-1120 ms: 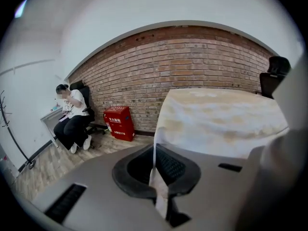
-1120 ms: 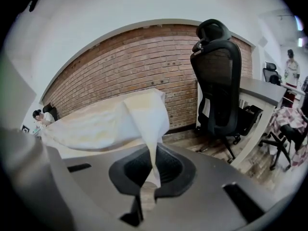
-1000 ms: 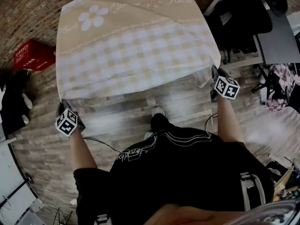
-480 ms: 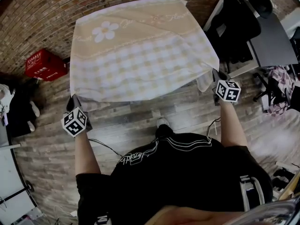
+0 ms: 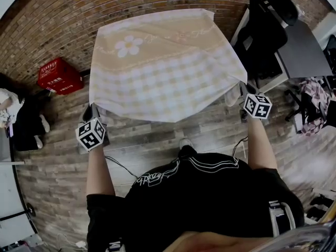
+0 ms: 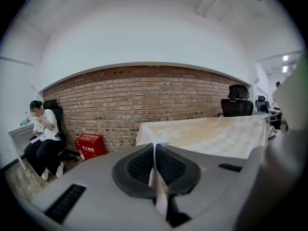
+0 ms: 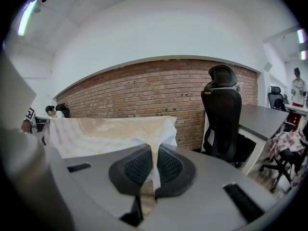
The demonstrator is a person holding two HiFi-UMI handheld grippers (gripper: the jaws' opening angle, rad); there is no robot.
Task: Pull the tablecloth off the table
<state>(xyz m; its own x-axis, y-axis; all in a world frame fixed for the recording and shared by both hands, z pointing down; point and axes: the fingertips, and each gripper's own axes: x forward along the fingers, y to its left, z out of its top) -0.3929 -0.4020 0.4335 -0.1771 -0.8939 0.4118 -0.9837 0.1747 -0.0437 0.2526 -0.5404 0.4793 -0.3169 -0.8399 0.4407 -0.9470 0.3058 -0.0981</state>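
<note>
Right now my left gripper (image 6: 154,150) has its jaws pressed together on one near corner of the beige-and-white checked fabric tablecloth (image 5: 163,72) with a daisy print. My right gripper (image 7: 155,153) pinches the other near corner. The cloth spreads flat ahead of me, above the grey wooden floor (image 5: 157,135), before the red brick wall (image 5: 63,20).

The tablecloth (image 5: 163,72) is coloured pale beige, printed with a white daisy (image 5: 128,45) on its far band and checked in white and beige nearer. A red crate (image 5: 59,76) is seen against the red-brown brick wall (image 5: 52,20). The floor (image 5: 157,140) is planked in grey-brown wood.
</note>
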